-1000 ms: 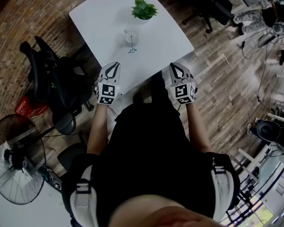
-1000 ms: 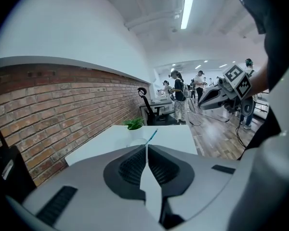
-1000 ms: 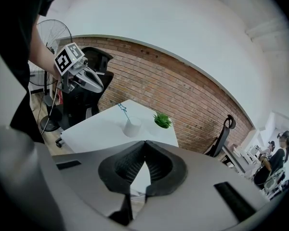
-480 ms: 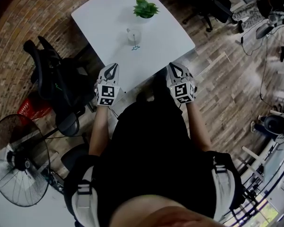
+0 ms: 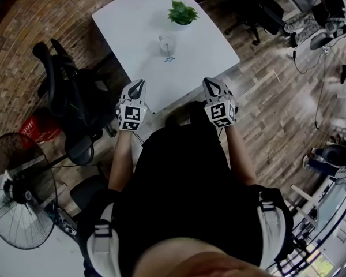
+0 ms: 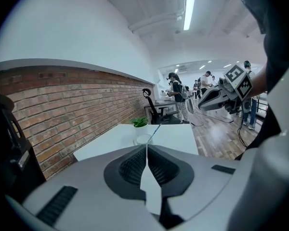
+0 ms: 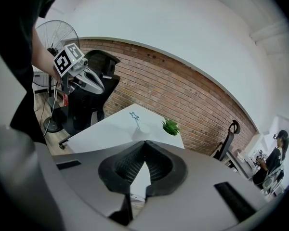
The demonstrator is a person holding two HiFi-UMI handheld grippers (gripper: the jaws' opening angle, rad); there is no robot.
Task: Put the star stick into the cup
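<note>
Left hand-held gripper (image 5: 139, 82) and right hand-held gripper (image 5: 208, 81) both closed, empty

My left gripper (image 6: 146, 147) and right gripper (image 7: 144, 142) have matt grey plastic shells and ribbed, black, rubbery-looking pads (image 6: 134, 166). The table (image 5: 138, 33) top looks smooth and matt white. The floor (image 5: 277, 103) is wood planking, and the wall (image 6: 62, 114) is rough brick.

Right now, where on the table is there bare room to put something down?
The table is bare along its left side, beside the cup and plant, and across the near stretch from the cup to the front edge. Only the far middle is crowded, with the plant and the cup holding the star stick.
</note>
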